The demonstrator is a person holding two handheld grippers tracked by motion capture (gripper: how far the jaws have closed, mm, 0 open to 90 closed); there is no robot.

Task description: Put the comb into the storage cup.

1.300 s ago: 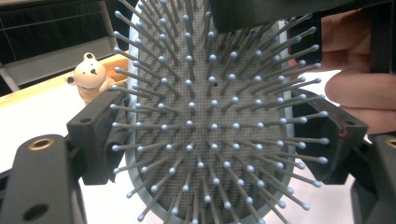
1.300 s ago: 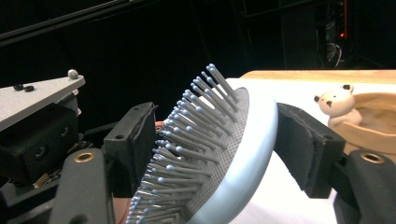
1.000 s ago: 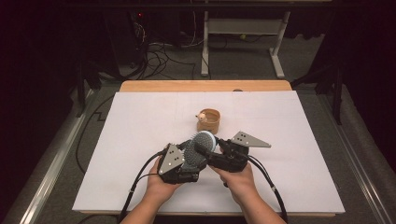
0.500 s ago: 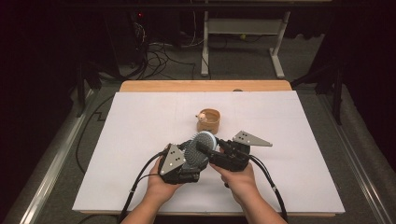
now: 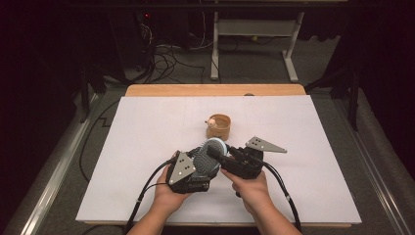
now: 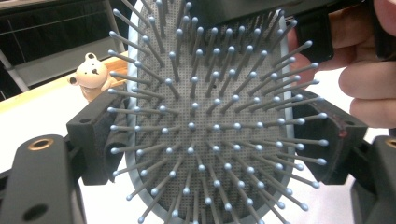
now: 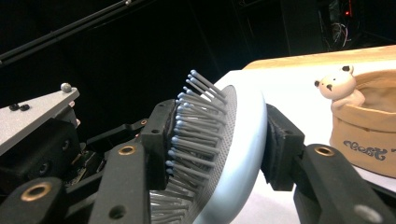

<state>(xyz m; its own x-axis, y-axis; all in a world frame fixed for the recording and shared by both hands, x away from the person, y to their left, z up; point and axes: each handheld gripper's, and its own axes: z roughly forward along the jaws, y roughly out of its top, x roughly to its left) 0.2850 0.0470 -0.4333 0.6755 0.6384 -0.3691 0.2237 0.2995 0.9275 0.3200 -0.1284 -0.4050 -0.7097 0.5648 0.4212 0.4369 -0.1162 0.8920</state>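
A: How is the high view lit?
B: The white desk [image 5: 147, 147] is brightly and evenly lit from above; the room around it is left dark, and only faint shadows are cast.

A: And the gripper views?
B: The hairbrush [image 6: 205, 126] bristles are rendered sharply. The bear figure [image 6: 93, 74] behind is slightly softened, and the black backdrop is underexposed. No strong glare is seen.

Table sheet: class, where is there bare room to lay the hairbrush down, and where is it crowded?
Free: the white sheet left of the bear cup, and its right side past the right gripper. Crowded: front centre, where both grippers clamp the hairbrush below the cup.
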